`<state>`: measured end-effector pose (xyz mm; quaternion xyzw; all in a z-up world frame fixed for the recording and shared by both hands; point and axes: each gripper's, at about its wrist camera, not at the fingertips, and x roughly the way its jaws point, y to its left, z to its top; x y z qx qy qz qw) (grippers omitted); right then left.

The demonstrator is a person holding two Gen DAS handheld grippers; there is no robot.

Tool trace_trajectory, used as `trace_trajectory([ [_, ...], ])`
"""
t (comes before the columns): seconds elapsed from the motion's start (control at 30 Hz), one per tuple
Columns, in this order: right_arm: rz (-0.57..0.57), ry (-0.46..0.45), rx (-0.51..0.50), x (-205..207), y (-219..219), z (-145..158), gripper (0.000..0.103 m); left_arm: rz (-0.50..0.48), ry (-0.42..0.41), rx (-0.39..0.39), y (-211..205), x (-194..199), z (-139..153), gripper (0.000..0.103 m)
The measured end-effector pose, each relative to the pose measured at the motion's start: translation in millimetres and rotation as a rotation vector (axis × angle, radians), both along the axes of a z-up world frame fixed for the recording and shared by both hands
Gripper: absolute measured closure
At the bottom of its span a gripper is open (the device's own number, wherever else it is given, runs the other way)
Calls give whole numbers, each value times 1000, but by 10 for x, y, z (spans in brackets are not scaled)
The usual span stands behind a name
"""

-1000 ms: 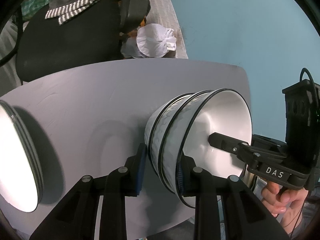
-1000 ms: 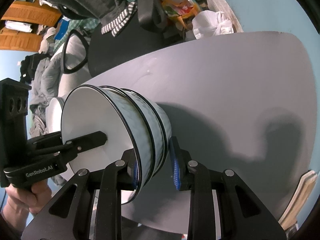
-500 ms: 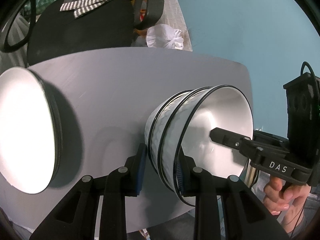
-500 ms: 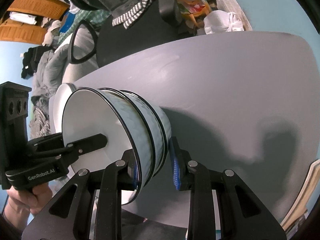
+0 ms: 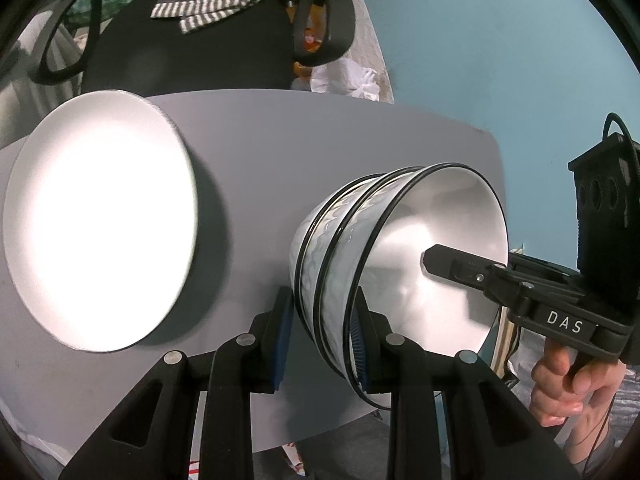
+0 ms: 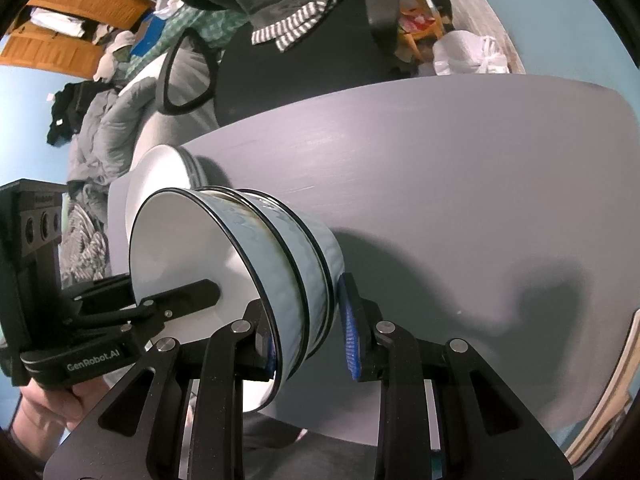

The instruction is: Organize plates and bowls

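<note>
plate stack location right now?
The plate stack sits on the grey table, at its left side in the left wrist view, beside the held bowl stack.

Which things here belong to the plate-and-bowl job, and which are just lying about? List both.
Job:
- stack of bowls, gripped on opposite rims by the left gripper and right gripper
- stack of white plates on the grey table

Lying about:
- black chair
- striped cloth
- white plastic bag
</note>
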<state>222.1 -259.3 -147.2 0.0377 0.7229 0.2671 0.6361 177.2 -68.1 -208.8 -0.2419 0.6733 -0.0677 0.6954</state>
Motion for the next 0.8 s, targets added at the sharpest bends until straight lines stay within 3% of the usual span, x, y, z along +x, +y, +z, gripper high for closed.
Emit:
trace_trajectory([
  [0.8,142,-65,40,-108,1107,218,77,149,-55,36,1039,-292,295,77],
])
